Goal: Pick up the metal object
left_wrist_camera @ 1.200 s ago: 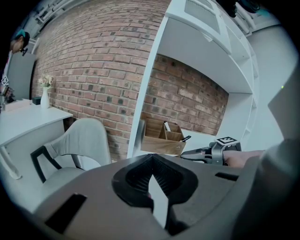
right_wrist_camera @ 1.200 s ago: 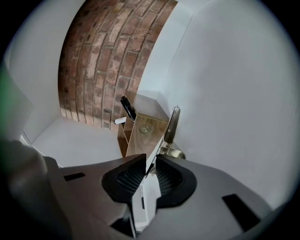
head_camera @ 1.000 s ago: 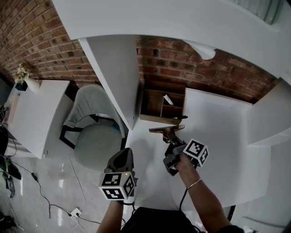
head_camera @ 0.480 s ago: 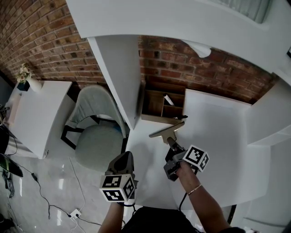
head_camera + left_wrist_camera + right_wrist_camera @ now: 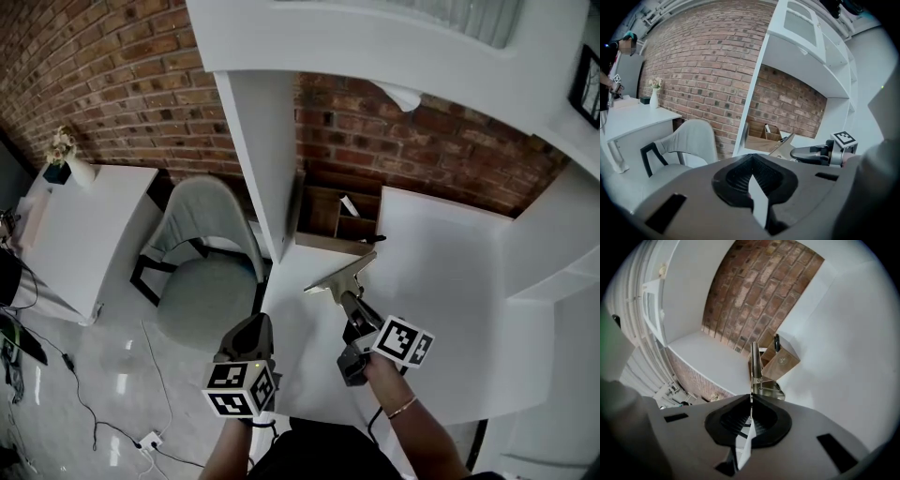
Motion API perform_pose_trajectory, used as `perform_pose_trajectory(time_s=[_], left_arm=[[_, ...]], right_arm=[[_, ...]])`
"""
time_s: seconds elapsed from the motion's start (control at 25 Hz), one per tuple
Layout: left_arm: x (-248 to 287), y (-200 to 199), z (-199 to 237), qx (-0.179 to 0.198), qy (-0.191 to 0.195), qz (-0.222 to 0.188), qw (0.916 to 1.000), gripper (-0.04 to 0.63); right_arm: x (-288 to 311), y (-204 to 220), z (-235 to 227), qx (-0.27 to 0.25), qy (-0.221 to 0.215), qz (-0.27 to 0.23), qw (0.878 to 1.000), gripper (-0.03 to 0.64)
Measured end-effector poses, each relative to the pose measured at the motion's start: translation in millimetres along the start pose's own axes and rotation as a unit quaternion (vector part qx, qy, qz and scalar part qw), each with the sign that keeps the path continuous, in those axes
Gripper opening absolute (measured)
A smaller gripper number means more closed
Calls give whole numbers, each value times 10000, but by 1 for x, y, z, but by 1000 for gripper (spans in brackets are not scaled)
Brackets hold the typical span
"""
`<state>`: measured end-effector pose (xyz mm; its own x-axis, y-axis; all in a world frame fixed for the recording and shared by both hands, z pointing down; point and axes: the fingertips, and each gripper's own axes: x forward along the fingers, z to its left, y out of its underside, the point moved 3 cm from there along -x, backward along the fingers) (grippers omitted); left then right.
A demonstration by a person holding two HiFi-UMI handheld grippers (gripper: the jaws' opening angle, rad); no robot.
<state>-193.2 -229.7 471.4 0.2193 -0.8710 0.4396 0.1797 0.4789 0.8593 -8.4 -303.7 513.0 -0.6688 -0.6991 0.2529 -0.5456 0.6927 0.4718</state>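
left gripper (image 5: 251,330): jaws pressed together, empty, near desk's left edge | metal object (image 5: 339,274): before wooden organizer (image 5: 336,217), seemingly lifted off white desk (image 5: 441,272) | right gripper (image 5: 353,314): jaws pinching the object's handle end

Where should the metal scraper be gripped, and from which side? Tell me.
Take the metal scraper by its slim handle, coming from the end away from the wide blade, too broad for jaws. The right claw is shut on that handle.
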Motion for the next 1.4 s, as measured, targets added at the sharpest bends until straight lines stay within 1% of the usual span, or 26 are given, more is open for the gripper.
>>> perform_pose_trajectory(time_s=[0.08, 0.2, 0.32, 0.44, 0.56, 0.92, 1.16, 1.4], left_arm=[[-7, -1, -2, -10, 18, -76, 10000, 9], [-17, -4, -6, 25, 83, -218, 9997, 8], [-27, -6, -11, 90, 160, -322, 9993, 8], [-35, -7, -14, 136, 217, -398, 9989, 8], [-45, -10, -18, 201, 250, -487, 9983, 9], [-70, -11, -18, 246, 297, -694, 9968, 8], [-82, -8, -23, 354, 346, -719, 9962, 9], [-96, -6, -23, 460, 358, -771, 9953, 9]], right_arm=[[-9, 0, 13, -472, -25, 1, 9989, 6], [-23, 0, 33, -1230, -6, -37, 9924, 6], [-35, 5, 51, -1819, -63, 13, 9833, 6], [-46, 10, 66, -2382, -39, 68, 9712, 6], [-57, 14, 78, -2813, 24, 119, 9595, 6], [-82, 33, 103, -3658, 169, 264, 9301, 6], [-95, 42, 107, -4049, 355, 325, 9131, 6], [-104, 49, 111, -4297, 507, 319, 9010, 6]])
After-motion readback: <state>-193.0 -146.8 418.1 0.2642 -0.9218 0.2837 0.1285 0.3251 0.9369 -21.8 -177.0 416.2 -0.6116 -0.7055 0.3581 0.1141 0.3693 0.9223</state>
